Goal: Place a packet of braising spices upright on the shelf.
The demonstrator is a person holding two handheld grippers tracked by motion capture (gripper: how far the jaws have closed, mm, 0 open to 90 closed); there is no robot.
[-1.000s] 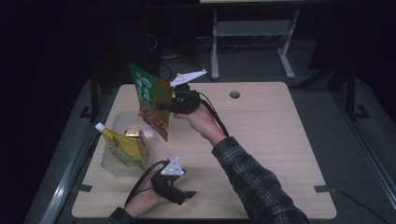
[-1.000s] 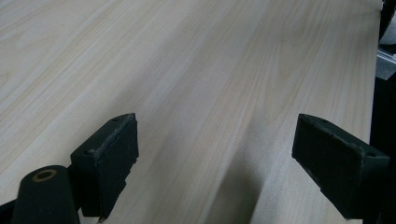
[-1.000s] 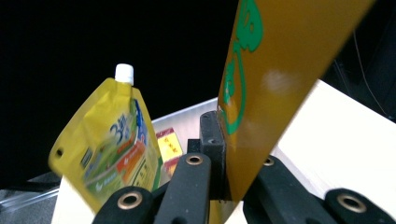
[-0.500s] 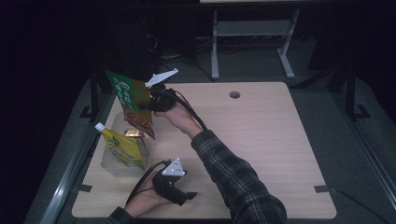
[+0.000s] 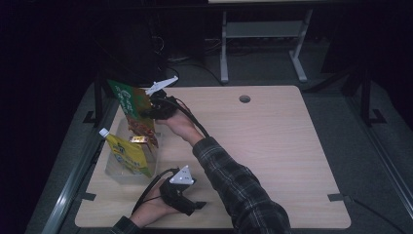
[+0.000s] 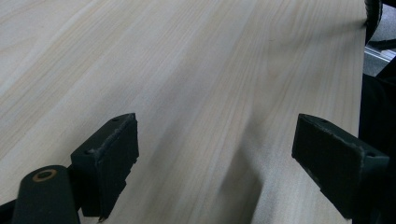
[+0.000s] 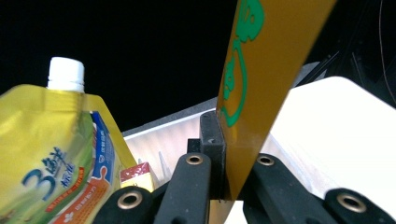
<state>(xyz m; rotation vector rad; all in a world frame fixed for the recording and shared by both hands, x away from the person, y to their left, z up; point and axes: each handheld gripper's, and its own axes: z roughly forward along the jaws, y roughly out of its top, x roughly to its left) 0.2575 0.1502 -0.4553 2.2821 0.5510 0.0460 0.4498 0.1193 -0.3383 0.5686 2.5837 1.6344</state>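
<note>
Right gripper clamped on snack packet

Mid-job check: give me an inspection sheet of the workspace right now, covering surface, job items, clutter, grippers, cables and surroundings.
Surface: light wooden table, round hole near its far edge.
Job's things: clear bin at the table's left edge, holding a yellow spouted pouch with white cap and a small red-and-yellow packet; flat green-and-orange snack bag held above the bin.
Clutter: nothing seen.
Grippers: right gripper shut on the snack bag's edge; left gripper open, nothing between its jaws, resting low over the table's near side.
Cables: one black cable runs along the right forearm, another loops beside the left gripper.
Surroundings: dark room, grey metal stand behind the table.
</note>
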